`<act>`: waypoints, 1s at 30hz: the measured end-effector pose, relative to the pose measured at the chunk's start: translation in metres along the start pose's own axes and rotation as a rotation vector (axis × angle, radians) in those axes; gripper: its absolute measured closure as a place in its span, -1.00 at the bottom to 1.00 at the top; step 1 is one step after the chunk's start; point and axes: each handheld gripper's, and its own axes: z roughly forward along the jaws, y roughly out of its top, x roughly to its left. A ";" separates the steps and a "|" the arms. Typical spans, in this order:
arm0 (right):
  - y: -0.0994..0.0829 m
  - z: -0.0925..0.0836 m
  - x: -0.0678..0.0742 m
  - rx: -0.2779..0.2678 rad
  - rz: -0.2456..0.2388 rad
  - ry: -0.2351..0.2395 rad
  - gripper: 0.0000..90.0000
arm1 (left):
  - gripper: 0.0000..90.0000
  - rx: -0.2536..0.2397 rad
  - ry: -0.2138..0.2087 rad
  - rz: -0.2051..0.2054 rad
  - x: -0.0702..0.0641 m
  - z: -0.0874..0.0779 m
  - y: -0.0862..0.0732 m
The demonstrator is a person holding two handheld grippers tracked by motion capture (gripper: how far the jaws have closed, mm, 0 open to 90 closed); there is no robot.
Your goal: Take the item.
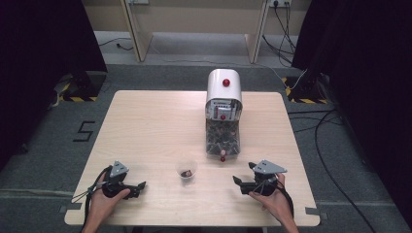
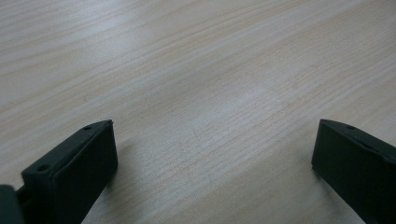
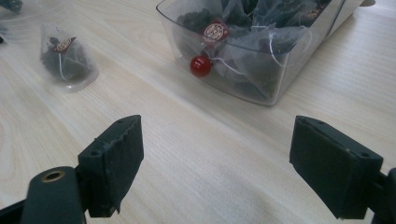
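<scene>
Both claws are sitting low near the front edge of the table [image 1: 145, 121] right now, each in one of the person's hands. We've got the left claw [image 1: 137, 186] at the near left with its tips pointing toward the middle, and in the left gripper view its two black jaws are spread wide with nothing but bare wood grain between them. The right claw [image 1: 238, 181] mirrors it at the near right, tips pointing left, jaws just as wide apart and holding nothing.

Between the two claws, a bit farther back, we can see a small clear plastic cup [image 1: 186, 171] with a tea bag [image 3: 63, 53] inside it, red-brown paper tag showing. In the right gripper view the cup sits off to the upper left, well apart from the jaws.

Behind the cup and slightly to the right stands the tea bag dispenser [image 1: 224, 114]: white rounded top with a red knob, clear bin below that's stuffed with pyramid tea bags. The right gripper view gets a good look at the bin's clear lower front, where a little red ball [image 3: 200, 66] sits at the bottom edge with bags piled up behind it. Neither claw is touching the cup or the dispenser.
</scene>
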 end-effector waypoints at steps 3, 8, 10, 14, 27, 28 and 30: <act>-0.003 0.000 0.000 0.004 0.003 -0.001 -0.58 | -1.00 0.002 0.000 0.001 0.000 0.000 0.000; -0.005 -0.002 -0.001 0.004 0.005 -0.005 -0.58 | -1.00 0.000 0.000 0.001 0.000 0.000 0.000; -0.006 -0.003 -0.001 0.004 0.006 -0.006 -0.58 | -1.00 0.000 0.000 0.000 0.000 0.000 0.000; -0.007 -0.005 -0.001 0.005 0.006 -0.008 -0.58 | -1.00 0.000 0.000 0.000 0.000 0.000 0.000; -0.012 -0.008 -0.001 0.014 0.001 -0.020 -0.58 | -1.00 0.002 0.000 0.001 0.000 0.000 0.000; -0.012 -0.008 -0.001 0.015 0.002 -0.020 -0.58 | -1.00 0.000 0.000 0.000 0.000 0.000 0.000; -0.013 -0.008 -0.002 0.018 0.000 -0.022 -0.59 | -1.00 0.001 0.000 0.001 0.000 0.000 0.000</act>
